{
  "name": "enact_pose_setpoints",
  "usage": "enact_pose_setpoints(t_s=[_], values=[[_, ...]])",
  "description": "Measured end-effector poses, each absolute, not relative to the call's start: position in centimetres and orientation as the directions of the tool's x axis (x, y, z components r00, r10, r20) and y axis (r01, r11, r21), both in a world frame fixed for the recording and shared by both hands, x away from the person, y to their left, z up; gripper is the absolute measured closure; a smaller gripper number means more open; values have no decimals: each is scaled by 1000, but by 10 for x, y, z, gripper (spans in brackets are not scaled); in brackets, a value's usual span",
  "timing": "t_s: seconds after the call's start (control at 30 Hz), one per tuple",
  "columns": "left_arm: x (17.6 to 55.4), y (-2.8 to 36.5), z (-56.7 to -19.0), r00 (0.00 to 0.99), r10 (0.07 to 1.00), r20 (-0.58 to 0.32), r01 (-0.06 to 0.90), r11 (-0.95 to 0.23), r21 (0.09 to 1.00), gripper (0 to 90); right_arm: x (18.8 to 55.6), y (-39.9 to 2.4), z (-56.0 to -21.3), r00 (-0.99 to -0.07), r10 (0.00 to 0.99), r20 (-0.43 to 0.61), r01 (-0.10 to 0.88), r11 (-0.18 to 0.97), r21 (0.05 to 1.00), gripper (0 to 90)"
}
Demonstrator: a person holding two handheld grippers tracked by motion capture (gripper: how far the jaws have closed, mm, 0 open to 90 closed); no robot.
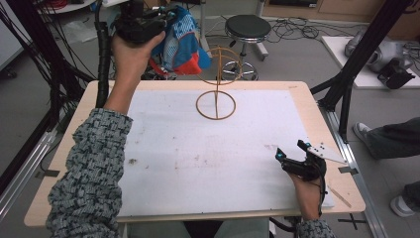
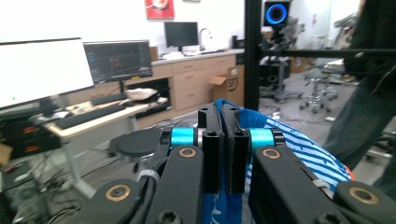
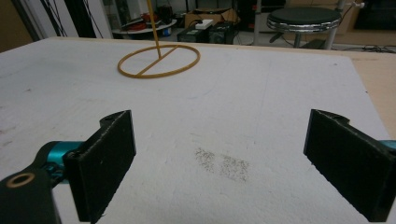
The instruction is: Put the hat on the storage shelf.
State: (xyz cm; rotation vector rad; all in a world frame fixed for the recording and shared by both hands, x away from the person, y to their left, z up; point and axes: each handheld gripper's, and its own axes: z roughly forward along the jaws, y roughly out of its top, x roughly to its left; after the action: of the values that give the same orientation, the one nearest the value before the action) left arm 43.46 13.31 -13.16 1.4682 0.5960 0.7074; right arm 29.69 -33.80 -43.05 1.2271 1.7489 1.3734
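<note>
in the high view a wooden table carries a white sheet over most of its top. a wire stand of thin yellowish wood or metal sits on the far middle of the sheet: a flat ring base with a crossbar, an upright stem, and a second ring at the top. the left gripper is lifted high beyond the far left edge of the table, gripped by a hand in a knitted grey sleeve, and a blue, white and orange cloth bag hangs from it, just left of the stand's upper ring. the right gripper rests low at the near right of the sheet, well apart from the stand, its jaws spread. a black stool stands on the floor past the table

in the left gripper view the two black jaws are pressed together with the bag's blue fabric pinched between them; striped blue and white cloth spills to the right below. behind are desks with monitors and a black frame post

in the right gripper view the jaws stand wide apart over bare white sheet with a faint grey smudge. the stand's base ring lies farther off at upper left, and the stool shows beyond the table edge
</note>
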Motion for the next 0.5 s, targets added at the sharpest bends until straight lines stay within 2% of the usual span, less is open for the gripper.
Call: enact_pose_setpoints(t_s=[0.5], values=[[462,94,-127,726,685,62,-90,4,996,876,293,-338,-432,-414,906,86,313,53,948,81]])
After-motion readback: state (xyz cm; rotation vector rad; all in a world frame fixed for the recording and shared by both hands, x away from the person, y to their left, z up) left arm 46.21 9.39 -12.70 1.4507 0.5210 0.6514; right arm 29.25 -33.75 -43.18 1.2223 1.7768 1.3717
